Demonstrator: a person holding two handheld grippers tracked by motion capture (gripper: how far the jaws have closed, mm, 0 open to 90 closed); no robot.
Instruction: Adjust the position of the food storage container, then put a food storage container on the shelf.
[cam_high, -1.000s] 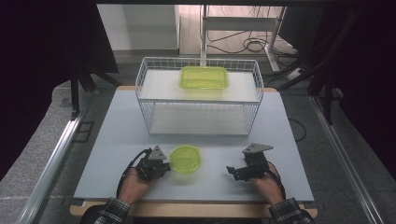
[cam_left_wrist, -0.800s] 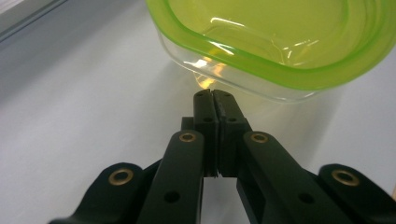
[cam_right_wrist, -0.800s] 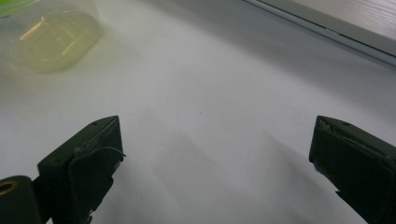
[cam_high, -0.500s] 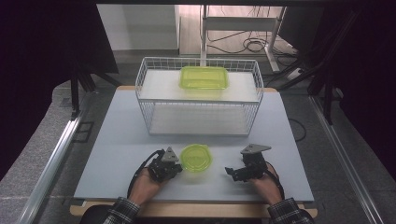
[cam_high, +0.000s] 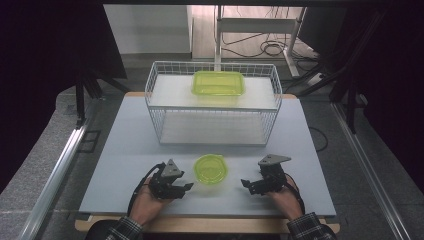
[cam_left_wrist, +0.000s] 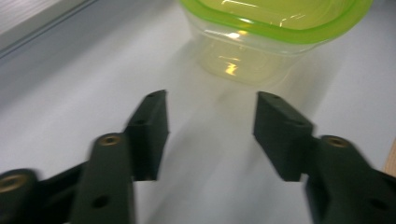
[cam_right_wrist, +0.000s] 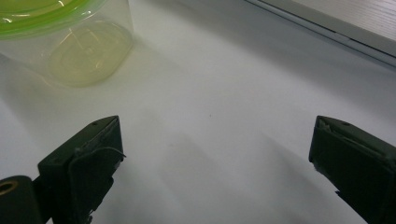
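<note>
A small clear tub with a green lid (cam_high: 210, 169) stands on the white table (cam_high: 125, 150) near the front, between my two grippers. My left gripper (cam_high: 186, 187) sits just left of it; its jaws have just been opening and nothing is between them. In the left gripper view the tub (cam_left_wrist: 261, 37) stands a short way ahead of the open left gripper (cam_left_wrist: 210, 126). My right gripper (cam_high: 246, 184) rests to the tub's right, open and empty. The right gripper view has the tub (cam_right_wrist: 70, 42) at the upper left, beyond the wide-spread right gripper (cam_right_wrist: 215, 154).
A white wire basket (cam_high: 212, 105) stands at the back middle of the table, with a larger rectangular green-lidded container (cam_high: 218, 83) on its upper shelf. The table's wooden front edge (cam_high: 210, 225) runs just below both hands. Dark floor and rails flank the table.
The tub shifted right with the left gripper shut on it. That gripper has since opened, let go and drawn back to the left. The right gripper has stayed put.
</note>
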